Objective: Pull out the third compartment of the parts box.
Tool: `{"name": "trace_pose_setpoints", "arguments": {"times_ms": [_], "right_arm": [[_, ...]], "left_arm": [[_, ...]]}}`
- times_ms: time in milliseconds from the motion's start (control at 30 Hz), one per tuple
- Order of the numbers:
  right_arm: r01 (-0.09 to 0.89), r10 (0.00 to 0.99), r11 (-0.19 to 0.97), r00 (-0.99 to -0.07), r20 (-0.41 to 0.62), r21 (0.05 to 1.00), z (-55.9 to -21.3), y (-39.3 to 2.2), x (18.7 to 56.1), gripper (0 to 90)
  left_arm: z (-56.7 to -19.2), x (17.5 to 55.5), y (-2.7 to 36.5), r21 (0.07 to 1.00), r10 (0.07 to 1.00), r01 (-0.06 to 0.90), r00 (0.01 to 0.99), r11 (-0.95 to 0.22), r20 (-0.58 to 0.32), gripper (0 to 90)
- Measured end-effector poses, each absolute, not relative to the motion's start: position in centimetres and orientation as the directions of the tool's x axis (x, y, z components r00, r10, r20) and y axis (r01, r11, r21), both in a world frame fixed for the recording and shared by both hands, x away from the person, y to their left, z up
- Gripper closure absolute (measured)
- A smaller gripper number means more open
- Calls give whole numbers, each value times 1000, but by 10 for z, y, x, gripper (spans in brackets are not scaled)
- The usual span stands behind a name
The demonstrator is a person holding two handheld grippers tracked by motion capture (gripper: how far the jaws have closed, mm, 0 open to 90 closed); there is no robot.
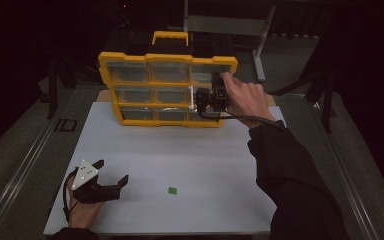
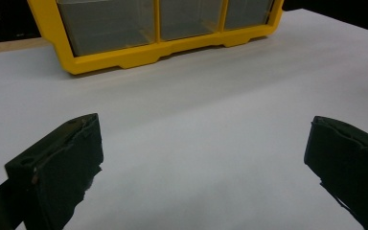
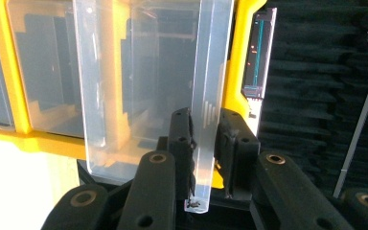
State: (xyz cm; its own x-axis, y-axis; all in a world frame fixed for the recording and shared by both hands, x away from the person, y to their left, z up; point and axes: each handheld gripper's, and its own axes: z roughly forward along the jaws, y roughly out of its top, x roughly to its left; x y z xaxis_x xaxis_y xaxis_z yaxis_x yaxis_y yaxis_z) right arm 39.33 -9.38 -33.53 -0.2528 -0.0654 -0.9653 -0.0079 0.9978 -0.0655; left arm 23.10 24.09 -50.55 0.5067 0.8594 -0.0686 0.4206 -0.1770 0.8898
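Observation:
A yellow organizer (image 1: 167, 59) with clear drawers stands upright at the back of the white table (image 1: 195, 155). My right gripper (image 1: 200, 100) is at its right column, middle row. In the right gripper view the gripper (image 3: 205, 129) is shut on the front lip of a clear drawer (image 3: 143, 86), which stands out from the yellow frame (image 3: 235, 72). My left gripper (image 1: 113, 171) rests open near the front left of the table. Nothing lies between its jaws (image 2: 203, 143), which point toward the organizer's bottom row (image 2: 124, 60). A small green square (image 1: 172, 190) lies on the table to its right.
The organizer has a yellow carry handle (image 1: 170, 36) on top. A grey metal stand (image 1: 230, 25) rises behind it in the dark. Metal rails (image 1: 25, 165) run along both sides of the table. The person's dark sleeve (image 1: 290, 180) crosses the right front.

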Motion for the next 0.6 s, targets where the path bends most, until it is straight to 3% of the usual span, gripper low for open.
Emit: {"name": "trace_pose_setpoints", "arguments": {"times_ms": [600], "right_arm": [[-12, -81, 997, -248, -965, -81, -335, -93, 381, 764]], "left_arm": [[-505, 231, 241, 891, 860, 419, 506, -177, -67, 1]]}}
